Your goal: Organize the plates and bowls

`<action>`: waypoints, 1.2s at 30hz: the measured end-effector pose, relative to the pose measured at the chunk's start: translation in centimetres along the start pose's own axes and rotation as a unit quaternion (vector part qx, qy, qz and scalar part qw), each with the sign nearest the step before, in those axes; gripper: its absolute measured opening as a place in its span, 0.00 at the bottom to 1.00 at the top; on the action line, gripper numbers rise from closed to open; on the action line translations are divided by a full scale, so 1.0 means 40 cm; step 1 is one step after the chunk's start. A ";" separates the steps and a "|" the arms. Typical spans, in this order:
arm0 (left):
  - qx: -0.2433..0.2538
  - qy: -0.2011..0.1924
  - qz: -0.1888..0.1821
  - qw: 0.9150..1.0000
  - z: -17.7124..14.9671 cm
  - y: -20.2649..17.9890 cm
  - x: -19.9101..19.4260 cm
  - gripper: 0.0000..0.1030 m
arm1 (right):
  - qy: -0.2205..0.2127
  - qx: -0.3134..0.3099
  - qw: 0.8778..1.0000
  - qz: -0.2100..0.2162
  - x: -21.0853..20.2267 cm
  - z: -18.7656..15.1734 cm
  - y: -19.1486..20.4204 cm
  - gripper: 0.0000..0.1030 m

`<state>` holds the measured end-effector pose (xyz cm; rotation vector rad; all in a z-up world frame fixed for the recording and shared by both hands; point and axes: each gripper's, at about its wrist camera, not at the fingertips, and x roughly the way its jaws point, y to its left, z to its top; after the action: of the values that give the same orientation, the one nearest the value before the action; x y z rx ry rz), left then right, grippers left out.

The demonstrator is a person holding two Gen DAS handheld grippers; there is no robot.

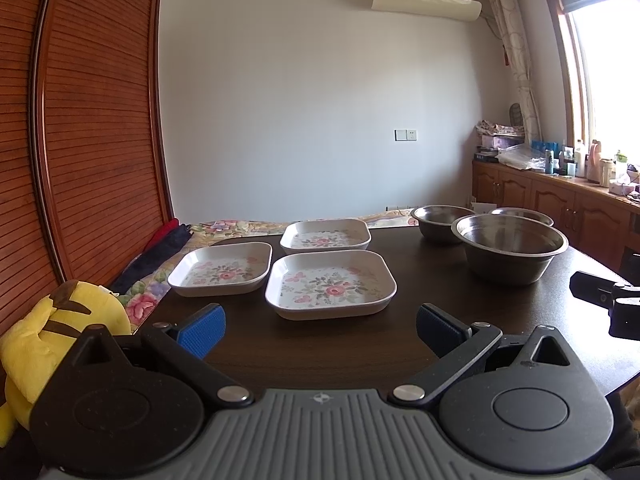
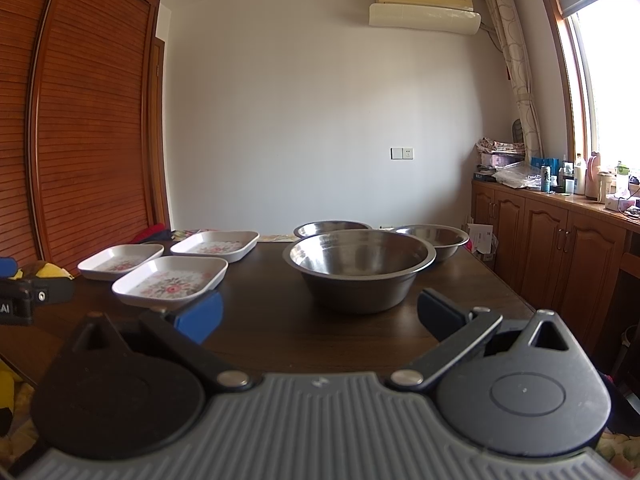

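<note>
Both my claws released, gripping nothing — left claw (image 1: 320,330) faces three floral plates (image 1: 330,283) clustered at 12 o'clock on the dark bench (image 1: 420,312). Right claw (image 2: 320,320) faces three steel bowls (image 2: 359,268) at 12 — big one nearest, two smaller behind it. Plates sit at its 10 o'clock.

White wall (image 2: 300,120), air conditioner (image 2: 424,4), slatted wooden wardrobe (image 2: 88,140), bright window (image 2: 608,88), cluttered wooden cabinets (image 2: 560,240).
</note>
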<state>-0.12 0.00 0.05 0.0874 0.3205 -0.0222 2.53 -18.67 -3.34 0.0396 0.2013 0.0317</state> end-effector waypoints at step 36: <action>0.012 0.038 -0.004 0.999 0.026 0.075 0.110 1.00 | 0.044 -0.078 0.989 0.119 0.136 0.122 0.091 1.00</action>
<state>4.48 2.85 -0.12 0.1104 0.3974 -0.0297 8.74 -15.02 0.50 -0.0935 0.2805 0.2877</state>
